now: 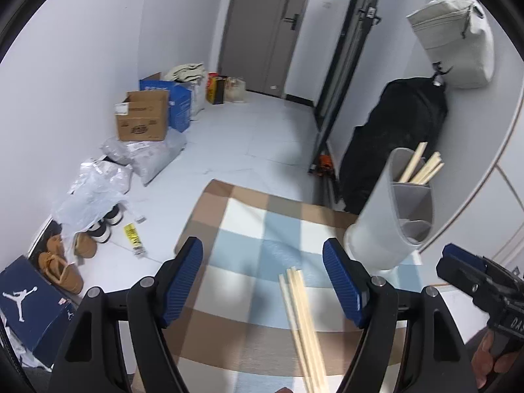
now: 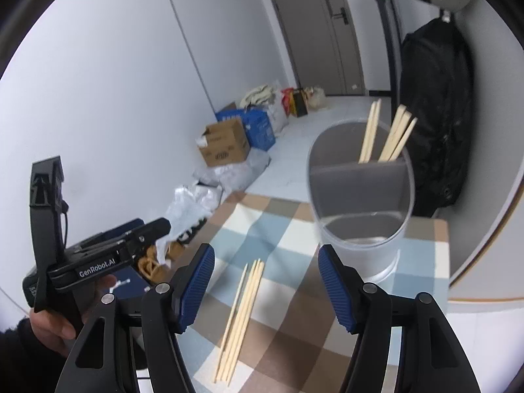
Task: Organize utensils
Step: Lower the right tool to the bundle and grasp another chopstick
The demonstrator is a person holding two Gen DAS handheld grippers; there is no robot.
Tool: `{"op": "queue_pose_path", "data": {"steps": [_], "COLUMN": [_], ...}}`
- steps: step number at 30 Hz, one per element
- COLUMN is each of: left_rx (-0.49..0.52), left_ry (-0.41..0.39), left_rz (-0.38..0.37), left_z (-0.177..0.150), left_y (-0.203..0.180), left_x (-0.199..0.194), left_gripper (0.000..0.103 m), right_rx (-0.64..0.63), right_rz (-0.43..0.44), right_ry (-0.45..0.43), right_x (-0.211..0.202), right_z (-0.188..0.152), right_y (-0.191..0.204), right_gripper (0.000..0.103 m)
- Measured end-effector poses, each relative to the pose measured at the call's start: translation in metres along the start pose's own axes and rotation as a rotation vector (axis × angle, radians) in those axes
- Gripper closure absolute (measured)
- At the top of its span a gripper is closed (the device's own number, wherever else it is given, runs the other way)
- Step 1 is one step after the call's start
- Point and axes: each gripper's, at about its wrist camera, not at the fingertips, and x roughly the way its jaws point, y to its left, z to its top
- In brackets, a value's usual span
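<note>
A bundle of pale wooden chopsticks [image 1: 301, 321] [image 2: 242, 311] lies loose on the checked tablecloth [image 1: 249, 216] [image 2: 281, 226]. A grey divided utensil holder [image 1: 383, 229] [image 2: 360, 239] stands at the cloth's far right, with several chopsticks [image 1: 422, 167] [image 2: 389, 137] upright in its back compartment. My left gripper [image 1: 262, 249] hovers open over the cloth, and the loose bundle lies just below and right of its gap. My right gripper [image 2: 266, 252] is also open, the bundle below its gap and the holder just beyond its right finger. Nothing is held in either.
The table's left edge drops to a tiled floor with cardboard boxes [image 1: 142, 118], plastic bags [image 1: 95, 190] and shoes [image 1: 65, 271] along the wall. A black bag [image 1: 402, 137] and a grey bag [image 1: 455, 39] hang behind the holder. A closed door [image 1: 262, 26] is at the back.
</note>
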Motion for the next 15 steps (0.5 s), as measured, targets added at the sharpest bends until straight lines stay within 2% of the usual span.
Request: {"op": "queue_pose_path", "data": {"steps": [4, 6, 8, 15], "left_rx": [-0.030, -0.045, -0.030, 0.026], "left_ry": [-0.007, 0.002, -0.004, 0.031], "left_rz": [0.022, 0.019, 0.027, 0.052], "left_z": [-0.004, -0.004, -0.005, -0.009], "left_y": [0.014, 0.018, 0.017, 0.023], "left_x": [0.002, 0.003, 0.003, 0.010], "left_gripper": [0.029, 0.022, 0.021, 0.021], "right_rx": [-0.021, -0.023, -0.027, -0.082], "right_rz": [-0.007, -0.012, -0.025, -0.052], "right_ry": [0.077, 0.118, 0.155, 0.254], "right_x": [0.030, 0.046, 0.061, 0.110], "right_z": [-0.008, -0.011, -0.014, -0.024], "right_y": [0.005, 0.008, 0.011, 0.018], "right_gripper": [0.039, 0.046, 0.052, 0.059]}}
